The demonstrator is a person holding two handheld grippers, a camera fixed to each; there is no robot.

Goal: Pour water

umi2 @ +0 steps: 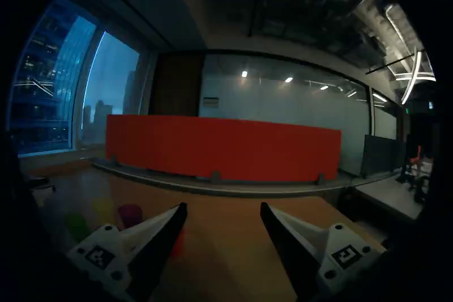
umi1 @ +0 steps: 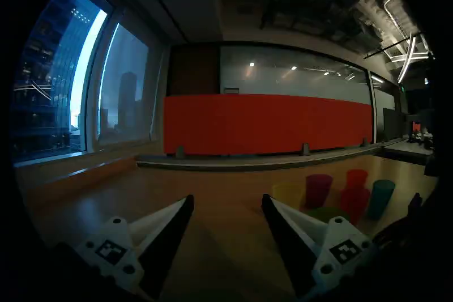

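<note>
- Left gripper hangs low over the pale wooden desk, jaws spread wide with nothing between them; the right gripper is likewise agape and empty.
- Small plastic cups huddle at four o'clock in the left gripper view: a yellow cup, a magenta cup, a teal cup, a red cup with a second red one behind it, and a low green cup.
- In the right gripper view the same cluster sits at eight o'clock, partly behind that gripper's left finger.
- Thin-walled tumblers like these are likely light, smooth and a little springy. A hold across the middle of the wall, squeezed gently, looks safest. A hard pinch near the rim could buckle it or slop the contents.
- Whether any cup holds water cannot be told in this dim light.
- The cups stand close together, so reaching for an inner one risks toppling its neighbours. The teal and yellow cups on the outside offer the freest approach.
- Bare desk lies open ahead of both grippers. A grey rail and a red-orange partition panel close the far edge at twelve o'clock, and tall windows stand at nine o'clock.
</note>
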